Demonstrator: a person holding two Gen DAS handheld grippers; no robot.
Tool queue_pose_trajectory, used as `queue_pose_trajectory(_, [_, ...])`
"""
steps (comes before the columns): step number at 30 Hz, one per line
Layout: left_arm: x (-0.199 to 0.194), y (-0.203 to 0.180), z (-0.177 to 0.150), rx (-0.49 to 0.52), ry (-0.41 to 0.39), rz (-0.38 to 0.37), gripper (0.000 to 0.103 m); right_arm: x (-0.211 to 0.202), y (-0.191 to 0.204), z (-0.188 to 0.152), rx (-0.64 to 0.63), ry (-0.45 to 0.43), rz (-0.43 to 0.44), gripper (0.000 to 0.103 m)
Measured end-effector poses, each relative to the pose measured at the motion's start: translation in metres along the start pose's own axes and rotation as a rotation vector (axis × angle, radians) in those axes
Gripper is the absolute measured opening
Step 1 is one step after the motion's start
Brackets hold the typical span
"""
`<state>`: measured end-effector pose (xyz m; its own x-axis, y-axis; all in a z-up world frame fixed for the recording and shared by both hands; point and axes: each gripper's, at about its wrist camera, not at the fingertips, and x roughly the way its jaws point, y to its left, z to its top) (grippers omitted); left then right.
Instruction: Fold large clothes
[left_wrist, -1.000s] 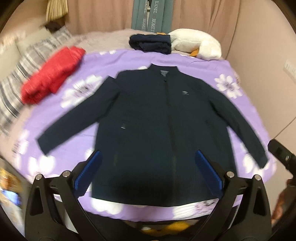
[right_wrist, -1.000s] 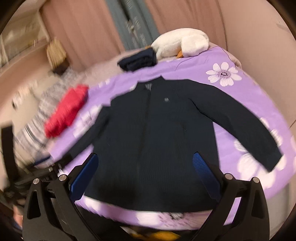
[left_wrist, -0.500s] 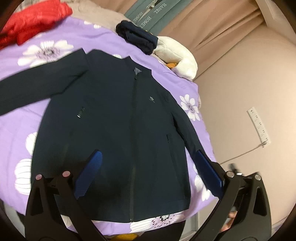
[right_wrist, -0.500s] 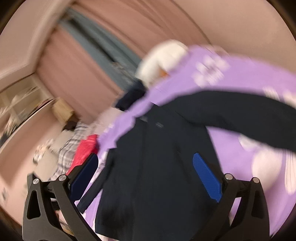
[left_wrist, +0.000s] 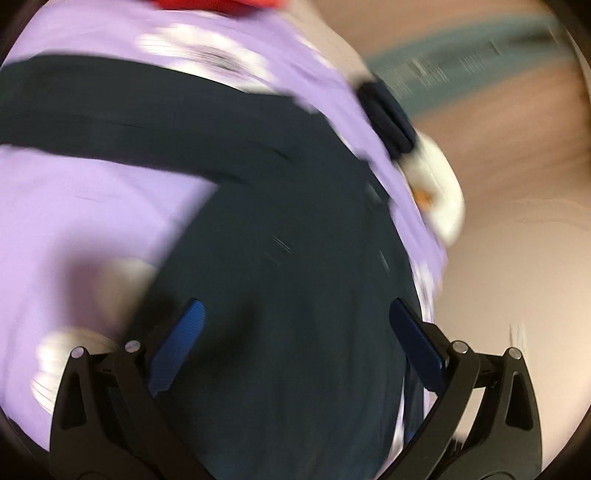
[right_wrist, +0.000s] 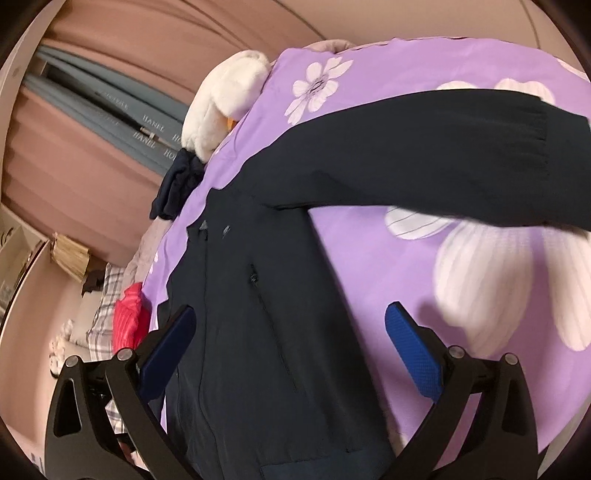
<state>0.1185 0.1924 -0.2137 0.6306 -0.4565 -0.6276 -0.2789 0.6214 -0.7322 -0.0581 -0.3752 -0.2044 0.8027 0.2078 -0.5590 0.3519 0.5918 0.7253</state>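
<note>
**Q:** Where did the garment lie, and in what condition?

**A:** The navy jacket (right_wrist: 266, 332) lay flat and front-up on the bed's purple floral sheet (right_wrist: 369, 258), filling the centre and lower part of both views. In the right wrist view one sleeve (right_wrist: 443, 158) ran out to the right edge of the frame. In the blurred left wrist view the jacket (left_wrist: 295, 295) showed its other sleeve (left_wrist: 110, 110) reaching to the left edge. No fold was visible.

**Q:** How did the tools stand?

**A:** The left gripper (left_wrist: 295, 343) had its jaws spread, the jacket body showing between them. The right gripper (right_wrist: 288, 350) also had its jaws spread, over the jacket's side at the lower centre of the frame. Neither pinched cloth.

**Q:** What surrounded the jacket?

**A:** A folded dark garment (right_wrist: 177, 188) and a white plush toy (right_wrist: 225, 99) lay beyond the collar, at the upper left of the right wrist view. A red garment (right_wrist: 129, 317) sat at the left edge. Pink curtains (right_wrist: 92, 155) lay beyond.

**Q:** How far along was the task?

**A:** By judgement, at its start: the jacket was spread, while both sleeves and the body remained to be folded.
</note>
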Motion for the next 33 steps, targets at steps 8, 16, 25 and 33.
queue_pose_trajectory(8, [-0.013,0.094,0.06,-0.332,-0.187,-0.03,0.101,0.034,0.038,0.0,-0.087,0.057,0.043,0.102])
queue_pose_trajectory(16, [-0.013,0.142,0.102,-0.489,-0.319,-0.079,0.101,0.049,0.072,0.002,-0.185,0.07,0.04,0.102])
queue_pose_trajectory(25, [-0.013,0.156,0.143,-0.551,-0.355,0.077,0.034,0.061,0.084,0.003,-0.228,0.082,0.024,0.102])
queue_pose_trajectory(33, [-0.022,0.016,0.195,-0.04,-0.348,0.258,0.011,0.071,0.082,-0.001,-0.266,0.092,0.005,0.102])
